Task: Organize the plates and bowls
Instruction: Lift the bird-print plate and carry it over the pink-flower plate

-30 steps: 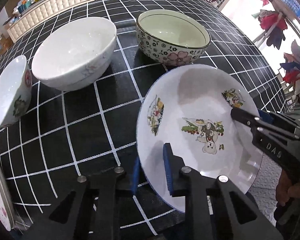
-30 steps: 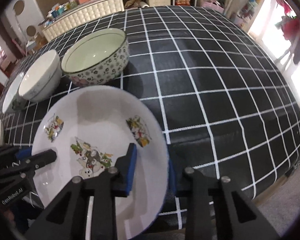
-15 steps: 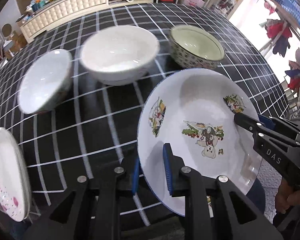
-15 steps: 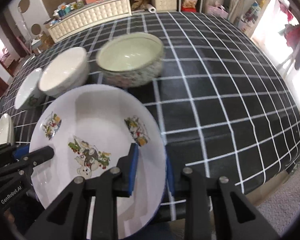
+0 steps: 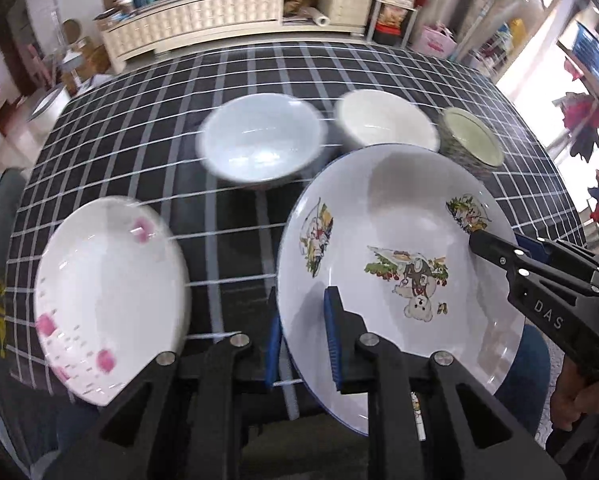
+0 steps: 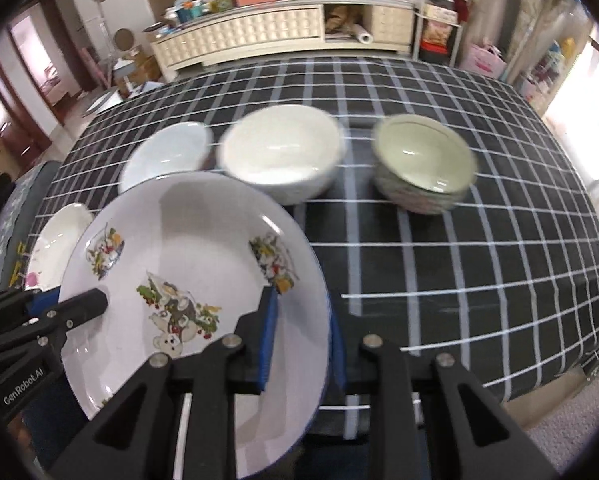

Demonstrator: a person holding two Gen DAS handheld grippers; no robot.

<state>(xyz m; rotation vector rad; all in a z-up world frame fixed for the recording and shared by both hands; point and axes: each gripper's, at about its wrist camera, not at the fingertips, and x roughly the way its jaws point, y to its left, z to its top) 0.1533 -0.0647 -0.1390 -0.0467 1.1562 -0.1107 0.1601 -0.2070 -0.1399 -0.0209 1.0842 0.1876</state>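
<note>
Bowls (image 6: 280, 152) number three, plates seemingly two, both tools (image 5: 303, 334) clamping the cartoon plate (image 5: 395, 216).

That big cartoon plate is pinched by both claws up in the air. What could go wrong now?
Each gripper, left and right, pinches only the cartoon plate at its rim, so it could slip or tilt. Lowered carelessly, it might knock the pink-flowered plate or the white bowl nearby.
</note>
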